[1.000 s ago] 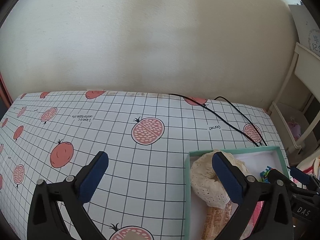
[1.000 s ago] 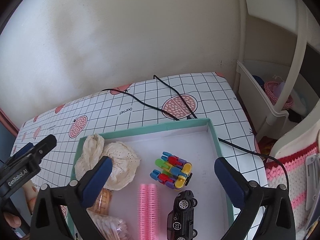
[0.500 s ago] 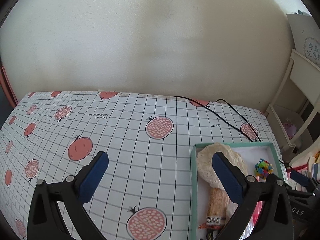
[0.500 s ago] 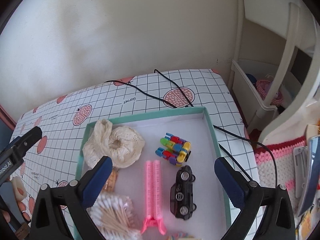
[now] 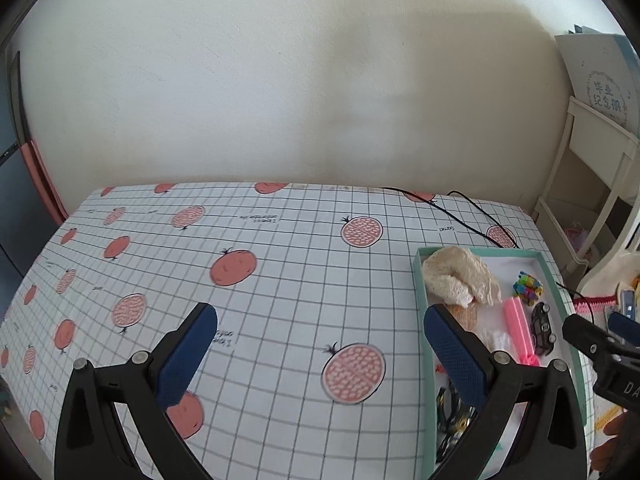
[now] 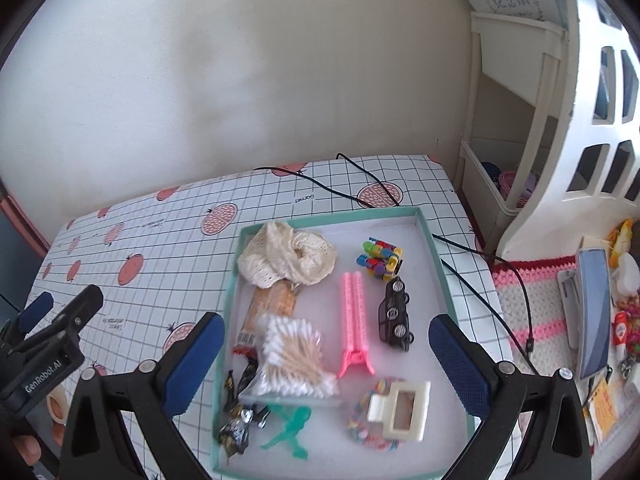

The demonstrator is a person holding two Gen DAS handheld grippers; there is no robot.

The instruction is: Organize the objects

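both grippers are pulling back, so more of the tray [image 6: 436,252] is showing.
left gripper [image 5: 320,354] is hanging wide open and empty over the cloth [image 5: 280,280]; right gripper [image 6: 326,360], equally open and empty, is hovering above the tray. judging by this, it is best centring over one item, say the swabs [image 6: 294,354], before closing.

My left wrist camera looks forward and down over the tablecloth [image 5: 280,280] toward the wall, with the tray [image 5: 418,280] at the frame's lower right. My right wrist camera sits nearer, looking down into that tray [image 6: 434,240]; both views share it.
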